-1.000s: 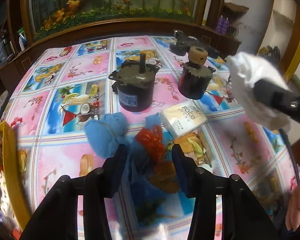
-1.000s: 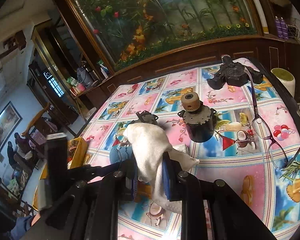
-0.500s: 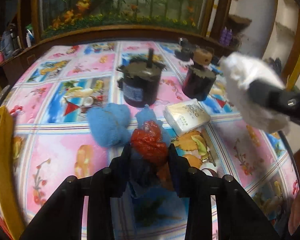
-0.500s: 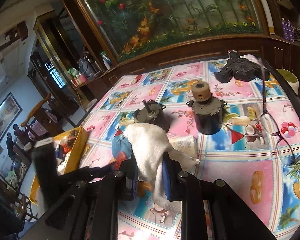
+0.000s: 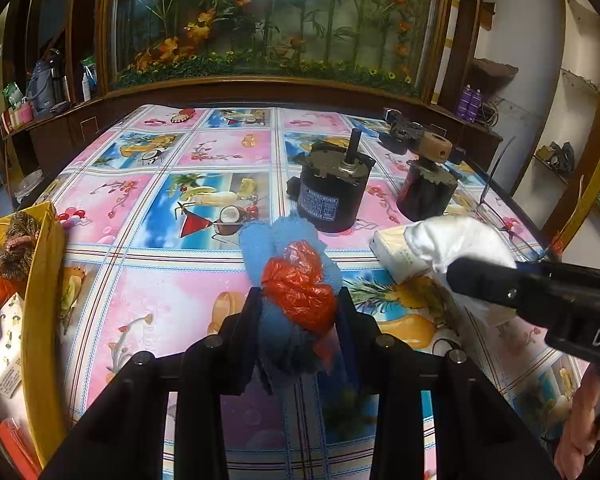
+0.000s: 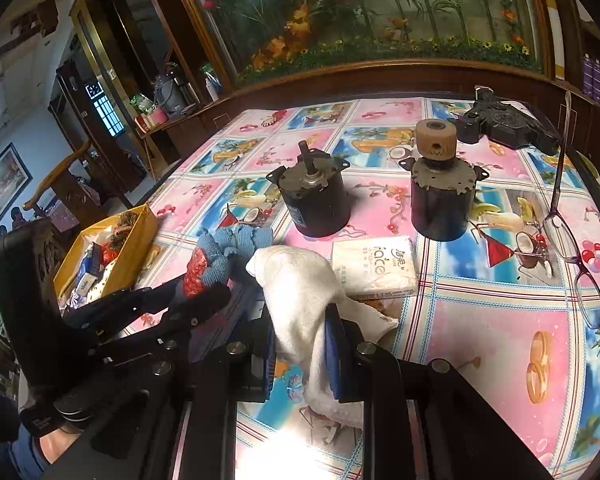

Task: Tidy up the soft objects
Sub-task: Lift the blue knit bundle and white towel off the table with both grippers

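Note:
My left gripper is shut on a blue knitted glove with a red plastic bag bunched on it, held above the table. It also shows in the right wrist view. My right gripper is shut on a white cloth, which also shows at the right of the left wrist view. A white tissue pack lies on the patterned tablecloth just ahead. A yellow box holding several soft items sits at the table's left edge.
Two black motors stand upright mid-table. Glasses lie at the right. A black device sits at the far right corner. A wooden cabinet with a flower picture backs the table.
My left gripper closed on the blue glove and red bag and lifted them off the table. My right gripper kept hold of the white cloth and shifted slightly.

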### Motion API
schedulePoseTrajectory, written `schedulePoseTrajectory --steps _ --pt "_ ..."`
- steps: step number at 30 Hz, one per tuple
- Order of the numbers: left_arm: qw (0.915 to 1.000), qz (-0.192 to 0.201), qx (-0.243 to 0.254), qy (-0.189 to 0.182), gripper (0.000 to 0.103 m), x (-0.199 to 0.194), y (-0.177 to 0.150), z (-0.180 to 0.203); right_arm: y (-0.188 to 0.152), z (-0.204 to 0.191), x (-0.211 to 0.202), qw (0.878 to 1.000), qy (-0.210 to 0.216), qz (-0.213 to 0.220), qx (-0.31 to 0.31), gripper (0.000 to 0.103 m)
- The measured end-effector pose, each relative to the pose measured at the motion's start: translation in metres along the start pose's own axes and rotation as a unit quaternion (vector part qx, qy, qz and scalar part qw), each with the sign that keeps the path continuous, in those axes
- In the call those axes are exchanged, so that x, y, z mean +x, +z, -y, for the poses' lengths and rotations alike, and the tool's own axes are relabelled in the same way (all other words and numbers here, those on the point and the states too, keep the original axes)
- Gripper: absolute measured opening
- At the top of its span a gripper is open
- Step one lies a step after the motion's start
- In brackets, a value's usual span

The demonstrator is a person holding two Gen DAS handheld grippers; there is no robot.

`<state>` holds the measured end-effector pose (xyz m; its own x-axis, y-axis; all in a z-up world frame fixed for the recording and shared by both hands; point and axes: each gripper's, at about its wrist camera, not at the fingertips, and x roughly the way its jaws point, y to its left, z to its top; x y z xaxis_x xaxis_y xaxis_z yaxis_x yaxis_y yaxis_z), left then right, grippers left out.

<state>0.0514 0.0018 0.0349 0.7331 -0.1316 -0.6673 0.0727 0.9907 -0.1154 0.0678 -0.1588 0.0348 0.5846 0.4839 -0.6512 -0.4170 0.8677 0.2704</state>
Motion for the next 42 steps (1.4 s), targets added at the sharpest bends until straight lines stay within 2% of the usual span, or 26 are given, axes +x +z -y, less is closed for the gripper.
schedulePoseTrajectory --steps 28,42 --pt "0.9999 -0.003 0.001 0.011 0.034 0.003 0.000 -0.001 -0.001 0.007 0.009 1.000 0.007 -0.014 0.016 0.022" --pt "0.9997 0.002 -0.003 0.024 0.034 0.001 0.000 -0.004 0.000 0.007 -0.003 1.000 0.009 0.004 0.024 0.022"
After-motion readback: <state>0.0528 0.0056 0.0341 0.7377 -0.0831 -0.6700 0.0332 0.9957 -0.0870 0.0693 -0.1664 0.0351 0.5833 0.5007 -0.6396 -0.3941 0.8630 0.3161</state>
